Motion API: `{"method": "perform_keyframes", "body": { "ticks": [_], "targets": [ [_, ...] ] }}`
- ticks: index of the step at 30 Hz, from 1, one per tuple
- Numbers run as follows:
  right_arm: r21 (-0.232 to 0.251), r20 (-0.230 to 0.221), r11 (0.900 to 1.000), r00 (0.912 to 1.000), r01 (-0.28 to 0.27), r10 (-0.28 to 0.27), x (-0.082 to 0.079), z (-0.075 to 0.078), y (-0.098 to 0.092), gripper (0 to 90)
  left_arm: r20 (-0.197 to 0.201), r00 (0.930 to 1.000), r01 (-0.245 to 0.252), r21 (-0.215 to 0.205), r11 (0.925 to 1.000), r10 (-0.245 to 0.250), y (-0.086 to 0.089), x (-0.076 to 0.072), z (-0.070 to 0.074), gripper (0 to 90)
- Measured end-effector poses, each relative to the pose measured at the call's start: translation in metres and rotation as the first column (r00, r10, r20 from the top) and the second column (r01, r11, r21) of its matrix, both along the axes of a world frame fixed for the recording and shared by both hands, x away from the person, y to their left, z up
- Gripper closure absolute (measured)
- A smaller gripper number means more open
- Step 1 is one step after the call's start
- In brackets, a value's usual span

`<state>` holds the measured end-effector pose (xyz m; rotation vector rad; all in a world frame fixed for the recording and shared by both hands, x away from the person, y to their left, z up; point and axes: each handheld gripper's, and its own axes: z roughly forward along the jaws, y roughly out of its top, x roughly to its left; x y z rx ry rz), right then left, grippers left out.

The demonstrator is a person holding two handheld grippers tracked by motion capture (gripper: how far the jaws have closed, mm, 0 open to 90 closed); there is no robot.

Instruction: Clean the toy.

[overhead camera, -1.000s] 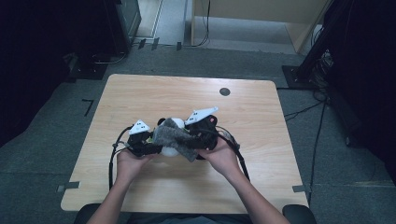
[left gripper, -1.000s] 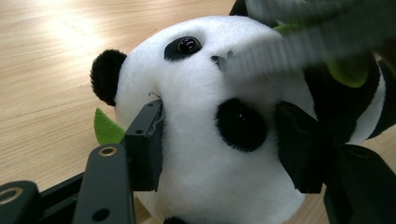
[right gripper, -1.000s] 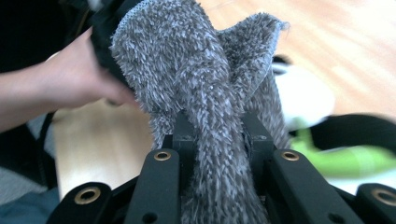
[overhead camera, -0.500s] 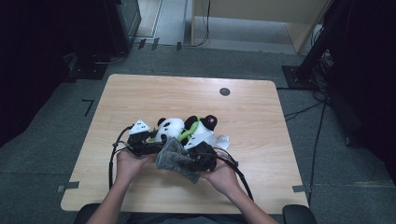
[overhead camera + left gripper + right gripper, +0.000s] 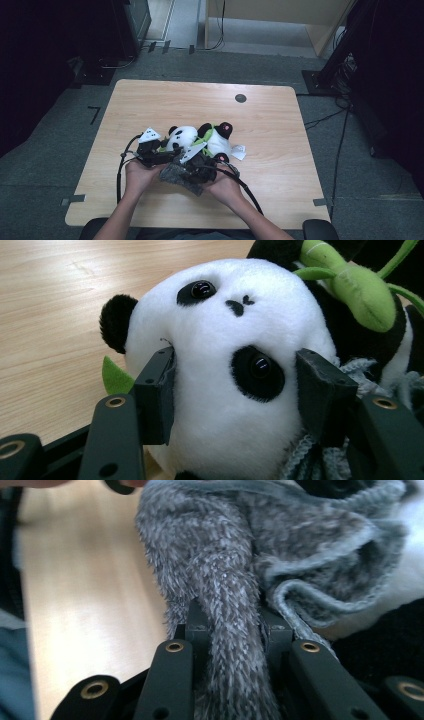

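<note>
Grey fuzzy cloth (image 5: 225,605) pinched tight in your right gripper (image 5: 232,625) jaws, your left gripper (image 5: 240,390) jaws clamped on plush panda (image 5: 230,365) head, both low over wooden bench (image 5: 280,115).

Each black tool (image 5: 150,147) has brass-ringed screw holes, a white three-cornered top plate and a trailing black cable

Dim surroundings, lit tabletop, blurred close-ups

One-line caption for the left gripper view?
Left gripper clamps the plush panda by its head, grey fuzzy cloth beside it.
</note>
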<state>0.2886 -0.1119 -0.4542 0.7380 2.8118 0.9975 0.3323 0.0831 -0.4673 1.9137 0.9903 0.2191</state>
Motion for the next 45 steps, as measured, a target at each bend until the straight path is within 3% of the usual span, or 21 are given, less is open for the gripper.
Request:
{"method": "perform_keyframes", "body": {
  "ticks": [3,11,14,24,31,40,45],
  "targets": [
    [-0.015,0.017,0.999,0.9994,0.031,-0.031,0.003,-0.003,-0.003,73.7,0.012,0.9999,-0.004,0.013,0.9999,0.004,-0.001,0.000,0.000,40.4],
    [0.029,0.049,0.993,0.9924,0.112,-0.113,0.000,-0.001,-0.034,73.7,0.025,0.9997,-0.008,0.031,0.9995,0.008,-0.003,-0.001,-0.001,41.5],
    [0.055,0.069,0.991,0.9894,0.125,-0.128,-0.005,0.001,-0.045,73.7,0.025,0.9997,-0.004,0.034,0.9994,0.003,-0.003,-0.001,-0.001,41.7],
    [0.078,0.120,0.986,0.9807,0.146,-0.155,-0.021,0.005,-0.068,73.7,0.024,0.9997,-0.001,0.029,0.9996,0.000,-0.002,-0.001,-0.002,41.8],
    [0.114,0.078,0.975,0.9763,0.193,-0.202,-0.024,0.002,-0.096,73.7,0.018,0.9998,0.001,0.025,0.9997,-0.002,-0.002,0.000,-0.002,42.1],
    [0.126,0.066,0.965,0.9686,0.230,-0.240,-0.027,0.002,-0.125,73.6,0.008,0.9999,0.009,0.020,0.9998,-0.010,-0.001,0.002,-0.002,42.2],
    [0.112,0.073,0.965,0.9667,0.236,-0.245,-0.029,0.002,-0.134,73.6,0.001,0.9999,0.013,0.010,0.9999,-0.013,-0.001,0.003,-0.003,42.2]
  ]
}}
